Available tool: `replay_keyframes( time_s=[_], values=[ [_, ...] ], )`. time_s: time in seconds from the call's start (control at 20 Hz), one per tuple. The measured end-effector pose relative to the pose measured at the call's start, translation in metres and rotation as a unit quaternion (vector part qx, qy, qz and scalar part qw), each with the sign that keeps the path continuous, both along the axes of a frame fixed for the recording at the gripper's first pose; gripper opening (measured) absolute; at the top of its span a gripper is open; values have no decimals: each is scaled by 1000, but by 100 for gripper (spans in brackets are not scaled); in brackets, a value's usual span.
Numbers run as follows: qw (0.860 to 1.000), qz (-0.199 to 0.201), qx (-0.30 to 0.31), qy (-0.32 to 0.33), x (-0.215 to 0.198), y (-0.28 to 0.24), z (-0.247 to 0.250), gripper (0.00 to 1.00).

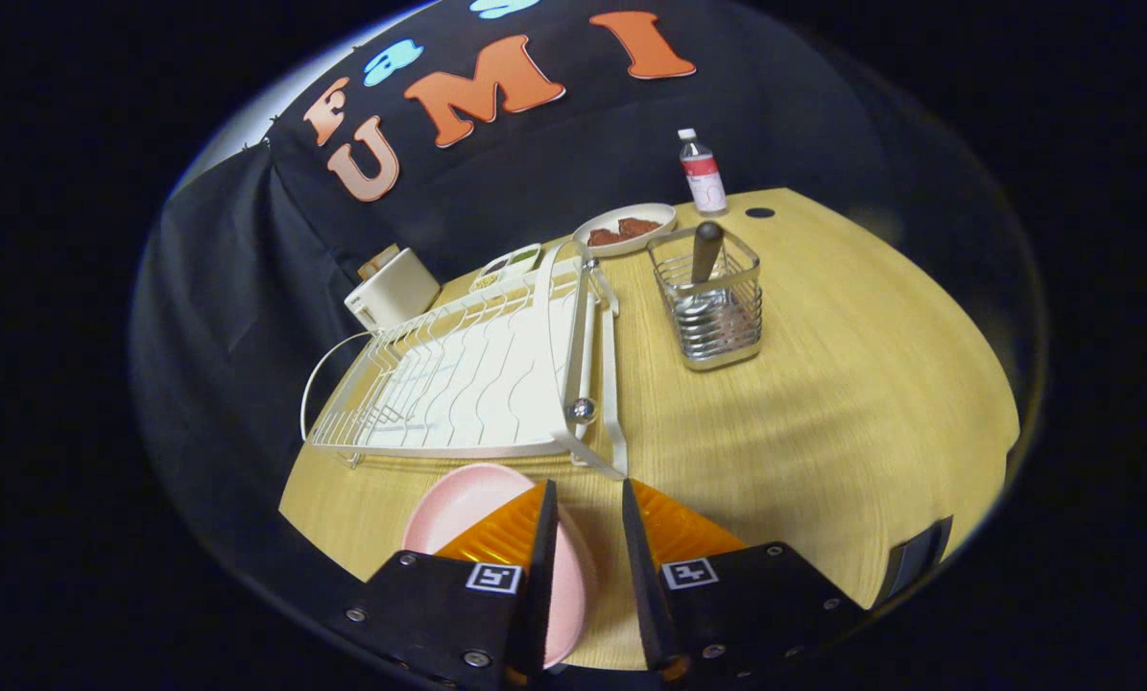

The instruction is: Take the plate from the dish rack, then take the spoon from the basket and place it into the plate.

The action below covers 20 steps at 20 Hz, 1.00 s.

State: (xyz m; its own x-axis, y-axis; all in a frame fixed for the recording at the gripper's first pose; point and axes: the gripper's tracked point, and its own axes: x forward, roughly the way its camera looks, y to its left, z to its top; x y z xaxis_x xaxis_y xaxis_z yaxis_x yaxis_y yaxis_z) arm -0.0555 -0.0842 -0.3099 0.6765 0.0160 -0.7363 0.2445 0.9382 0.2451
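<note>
Tool (585,509) sits unclenched at bottom centre, pink plate (458,504) on the tabletop (823,403) under its left finger; spoon (705,257) upright in the basket (712,312), upper right.

Two flat, tapering fingers (544,566) of the gripper (585,557) are seen edge-on, with a gap left between them. Each is mounted on a black block, fastened with small silver screws. A square black-and-white marker is fixed atop each block. A ribbed translucent panel is set behind each finger.
</note>
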Motion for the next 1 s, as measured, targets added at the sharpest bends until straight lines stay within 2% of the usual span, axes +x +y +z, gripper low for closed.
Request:
replay_keyframes(
  time_s=[0.2,0.25,0.3,0.45,0.6,0.7,1.0],
  values=[
    [996,-4,-57,-68,13,-20,50,54],
    [993,-11,-72,-95,18,-28,68,56],
    [988,-19,-87,-129,23,-34,89,63],
    [959,-50,-156,-229,31,-59,156,75],
    [929,-65,-222,-289,24,-69,202,83],
    [913,-83,-239,-319,16,-70,224,87],
    [891,-75,-281,-349,8,-64,240,92]
  ],
)
